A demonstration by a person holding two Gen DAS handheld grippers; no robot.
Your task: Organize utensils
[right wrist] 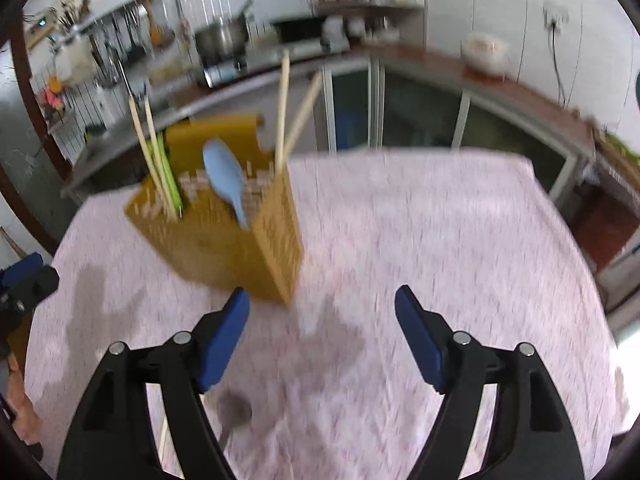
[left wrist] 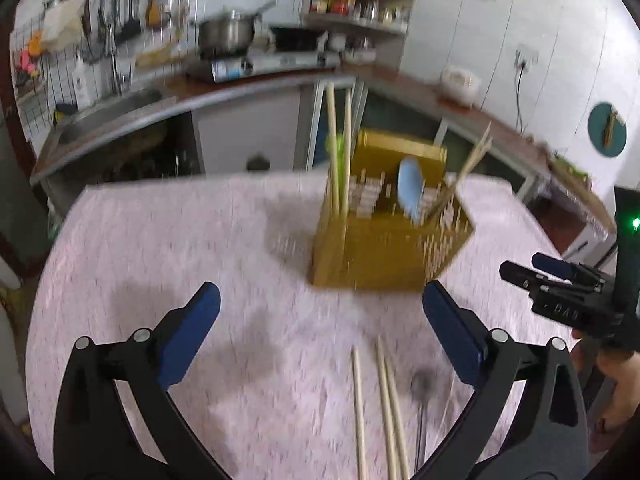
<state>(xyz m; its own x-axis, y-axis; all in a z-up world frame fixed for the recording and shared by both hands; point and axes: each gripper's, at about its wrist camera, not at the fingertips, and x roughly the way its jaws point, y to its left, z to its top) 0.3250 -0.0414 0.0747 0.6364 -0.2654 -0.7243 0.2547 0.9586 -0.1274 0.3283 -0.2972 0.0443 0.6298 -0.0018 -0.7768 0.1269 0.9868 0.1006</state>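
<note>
A yellow perforated utensil holder stands on the pink-clothed table; it also shows in the right wrist view. It holds wooden chopsticks, a light blue spoon and something green. Three loose chopsticks and a dark metal spoon lie on the cloth near my left gripper, which is open and empty. My right gripper is open and empty just in front of the holder; the dark spoon lies under its left finger. The right gripper also shows in the left wrist view.
A kitchen counter runs behind the table with a sink, a stove and a steel pot. A shelf of jars stands at the back. A white rice cooker sits on the counter at the right.
</note>
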